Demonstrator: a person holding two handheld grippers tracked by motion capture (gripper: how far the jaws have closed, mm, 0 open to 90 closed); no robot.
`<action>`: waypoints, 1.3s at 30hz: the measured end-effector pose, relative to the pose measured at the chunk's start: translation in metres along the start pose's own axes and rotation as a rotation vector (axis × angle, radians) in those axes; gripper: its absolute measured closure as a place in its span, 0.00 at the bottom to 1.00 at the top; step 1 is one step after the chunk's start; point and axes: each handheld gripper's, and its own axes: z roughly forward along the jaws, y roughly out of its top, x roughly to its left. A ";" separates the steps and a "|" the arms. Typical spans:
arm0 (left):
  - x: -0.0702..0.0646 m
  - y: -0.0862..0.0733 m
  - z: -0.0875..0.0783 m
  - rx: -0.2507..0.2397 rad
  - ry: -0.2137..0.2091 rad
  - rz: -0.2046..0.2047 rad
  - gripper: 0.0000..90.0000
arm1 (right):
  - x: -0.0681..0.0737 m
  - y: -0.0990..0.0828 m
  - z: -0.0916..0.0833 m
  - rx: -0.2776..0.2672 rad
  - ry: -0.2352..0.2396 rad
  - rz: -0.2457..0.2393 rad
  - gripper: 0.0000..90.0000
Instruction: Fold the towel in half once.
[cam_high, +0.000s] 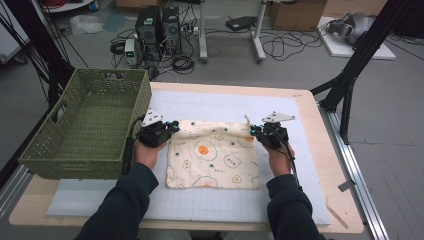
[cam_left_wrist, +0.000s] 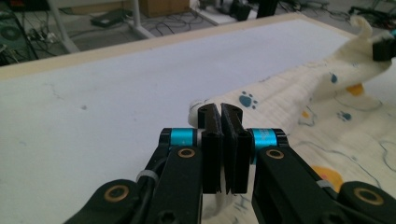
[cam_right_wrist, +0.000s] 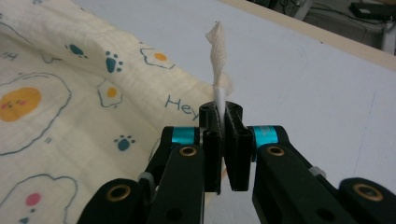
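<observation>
A cream cloth (cam_high: 212, 157) printed with fried eggs and paw prints lies on the white mat, its far edge lifted a little. My left gripper (cam_high: 172, 126) is shut on the cloth's far left corner; in the left gripper view (cam_left_wrist: 220, 112) the cloth (cam_left_wrist: 299, 102) runs off to the right from the closed jaws. My right gripper (cam_high: 256, 131) is shut on the far right corner. In the right gripper view (cam_right_wrist: 219, 112) a twisted tip of cloth (cam_right_wrist: 217, 46) sticks up above the jaws, and the printed cloth spreads to the left.
A green woven basket (cam_high: 82, 150) stands at the left of the table, close to my left hand. The white mat (cam_high: 220, 102) covers most of the wooden table (cam_high: 312, 130). Computers, cables and a black stand are on the floor beyond.
</observation>
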 end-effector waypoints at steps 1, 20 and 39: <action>-0.003 -0.002 -0.003 -0.024 0.006 0.004 0.96 | 0.002 0.001 -0.003 -0.003 0.000 -0.012 0.97; -0.022 -0.031 -0.046 -0.050 -0.096 0.019 0.96 | 0.027 -0.038 -0.042 -0.025 0.026 -0.031 0.96; -0.034 -0.052 -0.064 -0.021 -0.131 0.041 0.96 | 0.041 -0.059 -0.058 -0.042 0.080 -0.042 0.96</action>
